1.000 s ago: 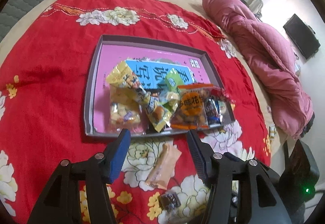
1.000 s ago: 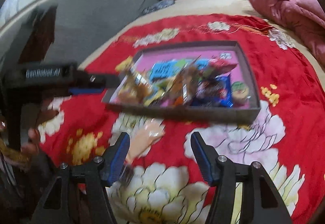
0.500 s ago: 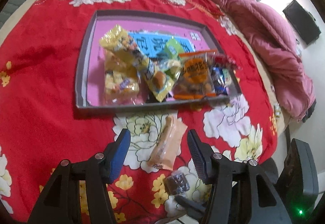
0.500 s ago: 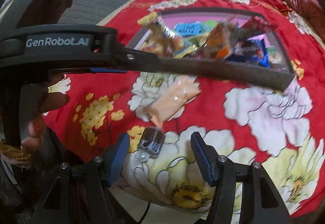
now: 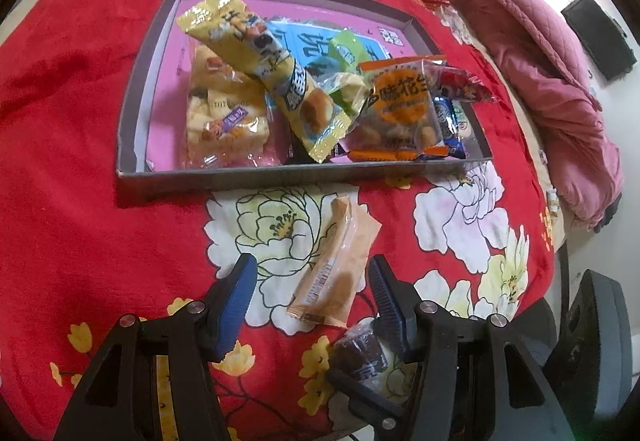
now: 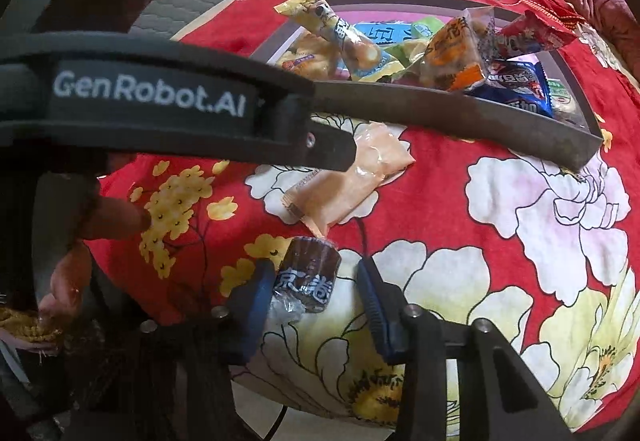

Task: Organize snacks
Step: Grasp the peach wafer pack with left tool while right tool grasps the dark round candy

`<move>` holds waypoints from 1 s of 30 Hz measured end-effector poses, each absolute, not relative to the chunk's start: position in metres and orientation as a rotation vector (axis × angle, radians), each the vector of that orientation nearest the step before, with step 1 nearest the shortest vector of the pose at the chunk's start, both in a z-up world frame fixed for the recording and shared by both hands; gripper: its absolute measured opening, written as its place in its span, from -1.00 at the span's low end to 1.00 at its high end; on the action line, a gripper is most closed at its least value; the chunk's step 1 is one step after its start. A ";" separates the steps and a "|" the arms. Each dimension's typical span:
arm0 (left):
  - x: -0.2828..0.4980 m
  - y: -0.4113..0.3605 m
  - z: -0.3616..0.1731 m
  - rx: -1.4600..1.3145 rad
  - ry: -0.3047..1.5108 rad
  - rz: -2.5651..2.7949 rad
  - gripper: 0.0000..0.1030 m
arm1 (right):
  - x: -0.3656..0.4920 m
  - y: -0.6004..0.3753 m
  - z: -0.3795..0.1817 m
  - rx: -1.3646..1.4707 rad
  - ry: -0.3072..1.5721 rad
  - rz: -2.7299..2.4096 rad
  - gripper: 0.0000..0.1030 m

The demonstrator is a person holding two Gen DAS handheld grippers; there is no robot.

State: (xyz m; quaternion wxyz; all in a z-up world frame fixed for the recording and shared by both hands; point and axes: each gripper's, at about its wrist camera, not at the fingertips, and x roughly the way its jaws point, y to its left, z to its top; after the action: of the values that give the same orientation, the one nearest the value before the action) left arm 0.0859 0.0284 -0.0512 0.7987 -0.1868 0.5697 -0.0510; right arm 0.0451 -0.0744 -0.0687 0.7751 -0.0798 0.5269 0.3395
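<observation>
Red floral cloth (image 5: 80, 121) covers the bed, and on it sits a shallow grey cardboard tray with a pink floor (image 5: 132, 129), already heaped with snack packets. Two snacks lie outside it: a pale peach plastic-wrapped bar (image 5: 336, 265) just in front of the tray wall, and a small dark brown wrapped candy (image 6: 310, 275) nearer the bed edge. The step in hand is picking up these strays. The left gripper (image 5: 312, 281) hangs spread over the peach bar, touching nothing. The right gripper (image 6: 308, 301) is closing around the brown candy (its left pad looks to meet the wrapper, the right one not yet). Next, probably: finish the pinch, then lift over the tray wall.
</observation>
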 end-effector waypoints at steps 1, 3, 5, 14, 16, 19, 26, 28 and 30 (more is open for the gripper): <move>0.086 0.028 -0.052 -0.401 1.225 -0.111 0.15 | 0.046 -0.075 -0.069 -0.168 1.140 0.740 -0.33; 0.086 0.027 -0.054 -0.400 1.230 -0.111 0.16 | 0.048 -0.077 -0.070 -0.151 1.148 0.749 -0.33; 0.087 0.027 -0.056 -0.402 1.236 -0.111 0.15 | 0.051 -0.079 -0.069 -0.138 1.150 0.752 -0.34; 0.094 0.017 -0.066 -0.366 1.259 -0.118 0.15 | 0.070 -0.105 -0.067 -0.070 1.167 0.679 -0.35; 0.096 0.013 -0.068 -0.350 1.261 -0.118 0.16 | 0.073 -0.110 -0.067 -0.057 1.169 0.665 -0.35; 0.099 0.009 -0.070 -0.333 1.258 -0.119 0.15 | 0.075 -0.116 -0.066 -0.033 1.170 0.660 -0.35; 0.101 0.007 -0.073 -0.316 1.246 -0.124 0.06 | 0.083 -0.129 -0.064 0.015 1.181 0.633 -0.35; 0.099 0.002 -0.074 -0.283 1.242 -0.121 0.04 | 0.086 -0.134 -0.064 0.035 1.183 0.616 -0.35; 0.097 -0.003 -0.074 -0.249 1.234 -0.116 -0.02 | 0.089 -0.140 -0.064 0.059 1.184 0.601 -0.35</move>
State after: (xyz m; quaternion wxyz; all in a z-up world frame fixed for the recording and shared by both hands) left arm 0.0972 -0.0030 -0.0743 0.8067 -0.1162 0.5768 -0.0544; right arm 0.0887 -0.1398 -0.0636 0.7871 0.0275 0.5495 0.2788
